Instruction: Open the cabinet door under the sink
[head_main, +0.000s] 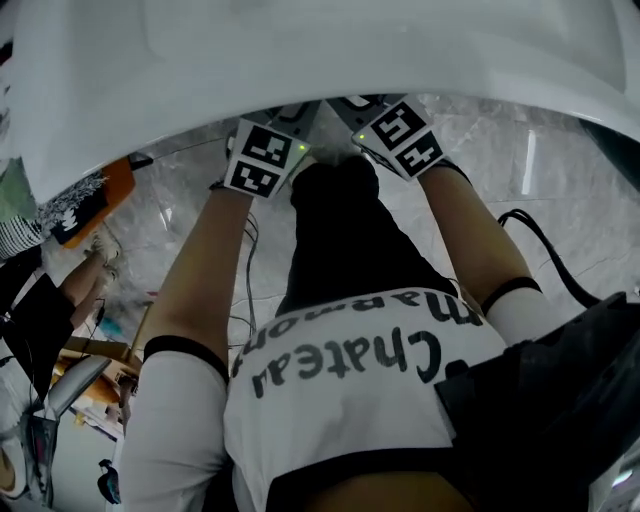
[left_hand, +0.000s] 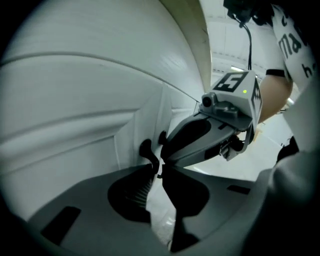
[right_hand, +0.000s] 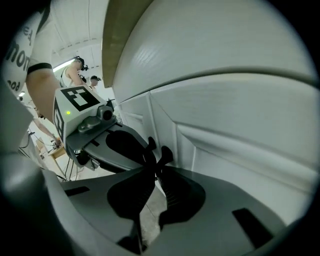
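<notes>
A person in a white printed shirt (head_main: 340, 400) bends low, with both forearms stretched forward under the white sink (head_main: 300, 60). The left gripper (left_hand: 157, 171) is pressed nearly together, pinching the dark left handle (left_hand: 147, 150). The right gripper (right_hand: 152, 167) pinches the dark right handle (right_hand: 167, 154) just beside it. Behind them the panelled white cabinet doors (left_hand: 75, 130) sit flush and closed, directly below the sink.

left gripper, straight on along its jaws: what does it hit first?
The black door handle, right at the left gripper's jaw tips and seemingly pinched. Just behind it stands the white cabinet door.
</notes>
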